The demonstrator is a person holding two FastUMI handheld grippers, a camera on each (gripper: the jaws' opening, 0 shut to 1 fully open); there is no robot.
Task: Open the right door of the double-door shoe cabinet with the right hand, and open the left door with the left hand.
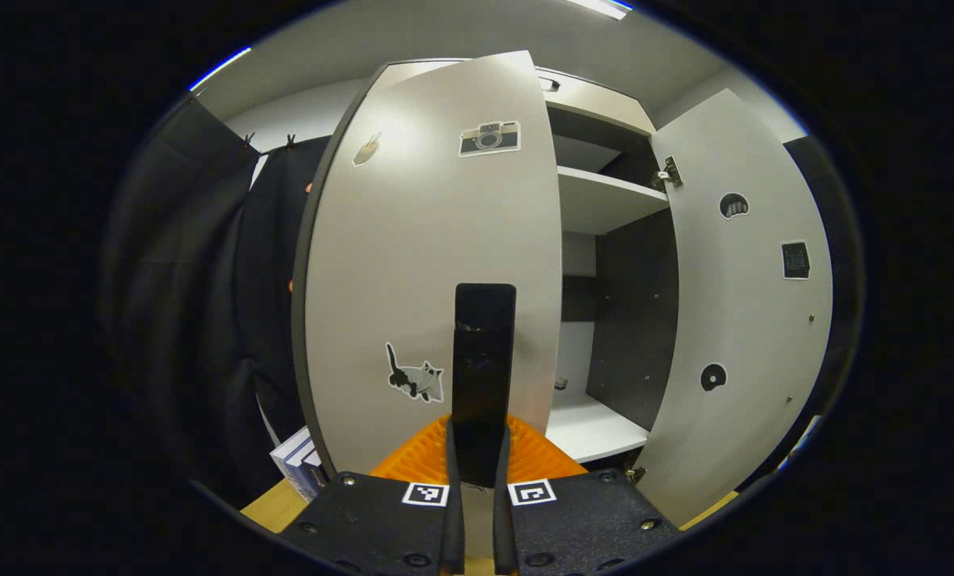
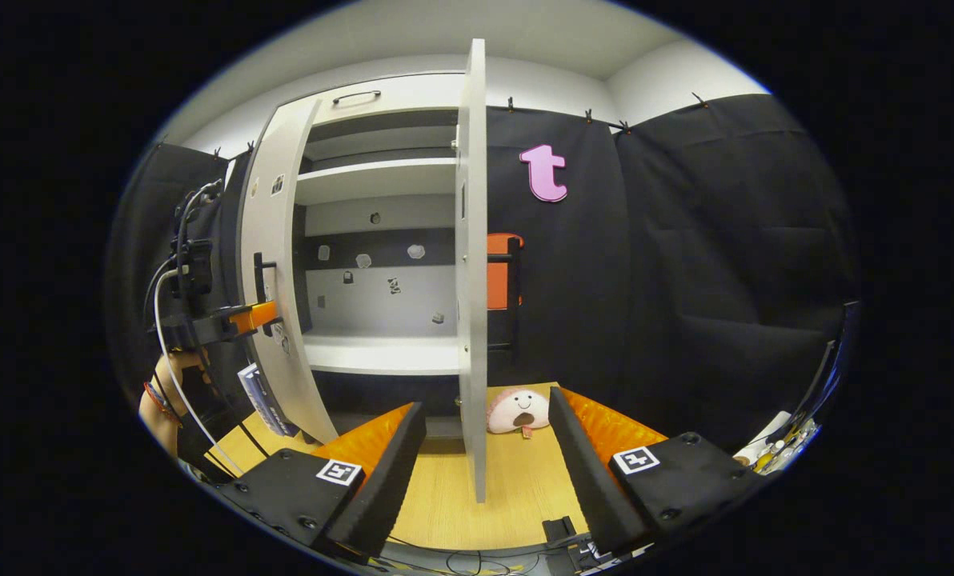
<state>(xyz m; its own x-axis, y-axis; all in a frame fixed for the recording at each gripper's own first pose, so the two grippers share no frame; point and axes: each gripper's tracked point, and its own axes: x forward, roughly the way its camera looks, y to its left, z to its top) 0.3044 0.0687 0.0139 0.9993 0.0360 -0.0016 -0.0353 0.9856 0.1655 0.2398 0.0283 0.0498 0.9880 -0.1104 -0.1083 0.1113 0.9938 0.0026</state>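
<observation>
The pale grey left door (image 1: 429, 264), with a camera sticker and a cat sticker, stands partly swung out. My left gripper (image 1: 477, 448) is shut on its upright black handle (image 1: 485, 352). In the right gripper view that same door (image 2: 273, 240) shows at the left, with the left gripper (image 2: 241, 318) at its handle and a hand (image 2: 165, 392) behind it. The right door (image 1: 737, 320) is wide open. It stands edge-on (image 2: 471, 264) between the spread fingers of my open right gripper (image 2: 485, 420), which touch nothing.
The cabinet's white shelves (image 2: 381, 354) lie exposed, with small stickers on the back wall. A pink plush toy (image 2: 517, 410) sits on the wooden table (image 2: 517, 488) just right of the right door. Books (image 2: 259, 398) lean under the left door. Black cloth walls stand behind.
</observation>
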